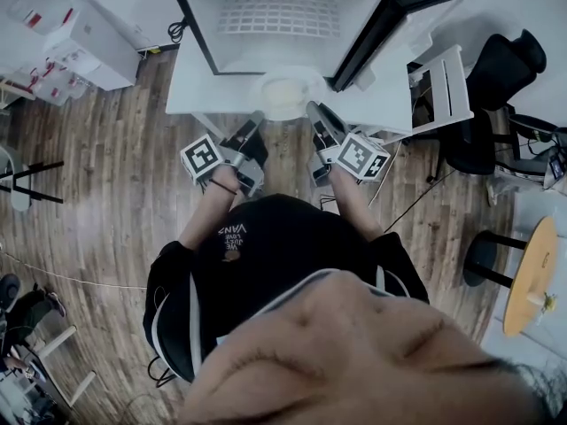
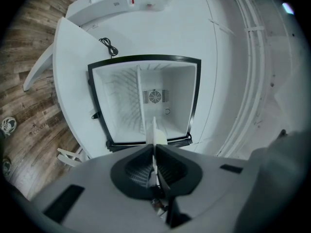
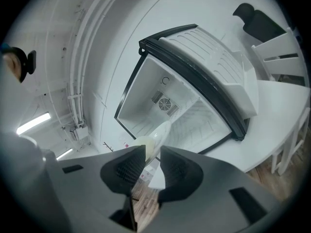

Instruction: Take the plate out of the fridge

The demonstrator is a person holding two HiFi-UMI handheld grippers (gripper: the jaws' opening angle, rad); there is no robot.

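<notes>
1. I see the plate (image 1: 282,96) already out of the fridge (image 1: 283,16). It hangs level just in front of the open cavity, over the white bench (image 1: 190,87).
2. Left gripper (image 2: 154,148): jaws pressed together on the plate's thin rim, edge-on between the pads. That's a flat pinch, so the plate can't tilt.
3. Right gripper (image 3: 151,149): jaws sit wider. The plate's rim fills the gap at the tips, and I read that as a grip across the sloped rim, since this gripper looks rolled.
4. The two grippers take opposite sides of the rim, probably to share the load and keep it level.
5. The fridge door (image 1: 390,25) is swung wide to the right, clear of the plate. The fridge interior looks bare in both gripper views.
6. My judgement: the removal is nearly done. What's left is to find a spot to set the plate down.
</notes>
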